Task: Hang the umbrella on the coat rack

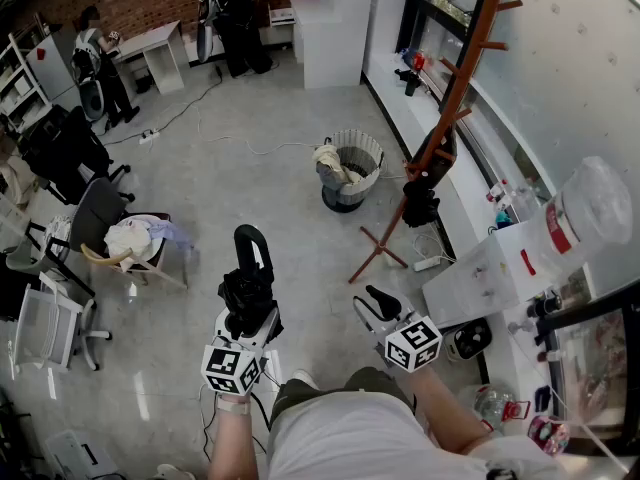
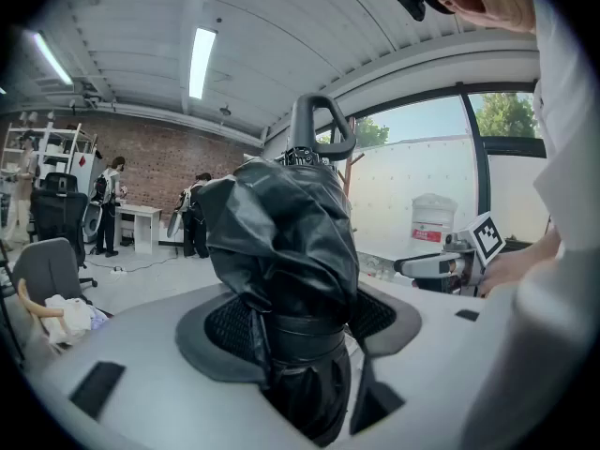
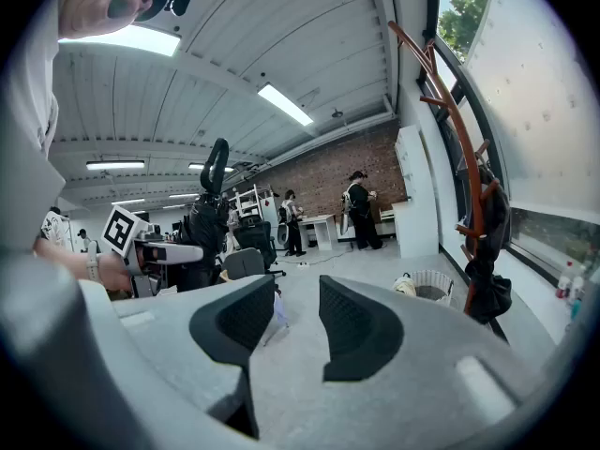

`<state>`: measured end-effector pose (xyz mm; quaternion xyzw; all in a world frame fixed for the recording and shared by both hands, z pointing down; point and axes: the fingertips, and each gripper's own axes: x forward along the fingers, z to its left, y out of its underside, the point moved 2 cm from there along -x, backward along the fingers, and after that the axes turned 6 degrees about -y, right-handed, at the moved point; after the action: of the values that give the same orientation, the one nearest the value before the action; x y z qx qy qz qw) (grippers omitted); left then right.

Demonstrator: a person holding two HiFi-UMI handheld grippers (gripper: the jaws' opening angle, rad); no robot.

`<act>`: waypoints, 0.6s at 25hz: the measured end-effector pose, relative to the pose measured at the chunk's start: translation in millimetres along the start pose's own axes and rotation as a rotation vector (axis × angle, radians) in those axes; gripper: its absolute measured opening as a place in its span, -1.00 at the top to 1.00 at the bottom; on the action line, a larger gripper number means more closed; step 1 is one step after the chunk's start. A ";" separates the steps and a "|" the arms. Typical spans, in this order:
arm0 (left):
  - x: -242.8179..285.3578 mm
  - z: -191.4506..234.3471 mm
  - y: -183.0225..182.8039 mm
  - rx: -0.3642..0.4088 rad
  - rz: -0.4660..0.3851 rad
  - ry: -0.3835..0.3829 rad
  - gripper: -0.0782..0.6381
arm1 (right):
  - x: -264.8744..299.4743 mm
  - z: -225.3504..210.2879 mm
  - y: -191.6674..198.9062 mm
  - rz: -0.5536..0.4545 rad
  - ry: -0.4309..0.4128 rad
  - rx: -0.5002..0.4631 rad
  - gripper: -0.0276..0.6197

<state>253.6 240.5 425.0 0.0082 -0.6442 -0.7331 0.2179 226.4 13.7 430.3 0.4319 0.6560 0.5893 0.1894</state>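
My left gripper (image 1: 247, 313) is shut on a folded black umbrella (image 1: 247, 290) and holds it upright, the loop handle (image 1: 252, 243) on top. In the left gripper view the umbrella (image 2: 281, 242) fills the space between the jaws of the left gripper (image 2: 300, 331), strap wrapped round it. My right gripper (image 1: 378, 303) is open with nothing in it, a little right of the umbrella; its pads (image 3: 354, 326) stand apart round the right gripper (image 3: 298, 322). The brown coat rack (image 1: 455, 98) stands ahead to the right by the window, a black bag (image 1: 422, 200) hanging on it. It also shows as coat rack (image 3: 459, 148).
A white wire basket (image 1: 352, 168) with cloth stands on the floor left of the rack's feet. A chair with clothes (image 1: 135, 240) and office chairs are at the left. A white shelf (image 1: 490, 268) with bottles is close on the right. People (image 1: 235, 18) stand at the far wall.
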 end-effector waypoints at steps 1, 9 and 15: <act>-2.3 6.9 1.5 0.001 0.004 0.001 0.04 | 5.6 3.8 0.7 0.002 0.003 -0.001 0.47; -13.4 57.0 10.9 -0.021 0.022 0.019 0.04 | 48.6 30.0 -3.2 -0.007 0.023 0.002 0.47; -9.1 81.0 20.1 -0.018 0.041 0.034 0.04 | 73.3 31.9 -1.0 0.000 0.035 0.021 0.47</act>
<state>244.3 318.2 455.3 0.0054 -0.6339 -0.7340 0.2437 209.5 91.1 441.0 0.4235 0.6654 0.5897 0.1735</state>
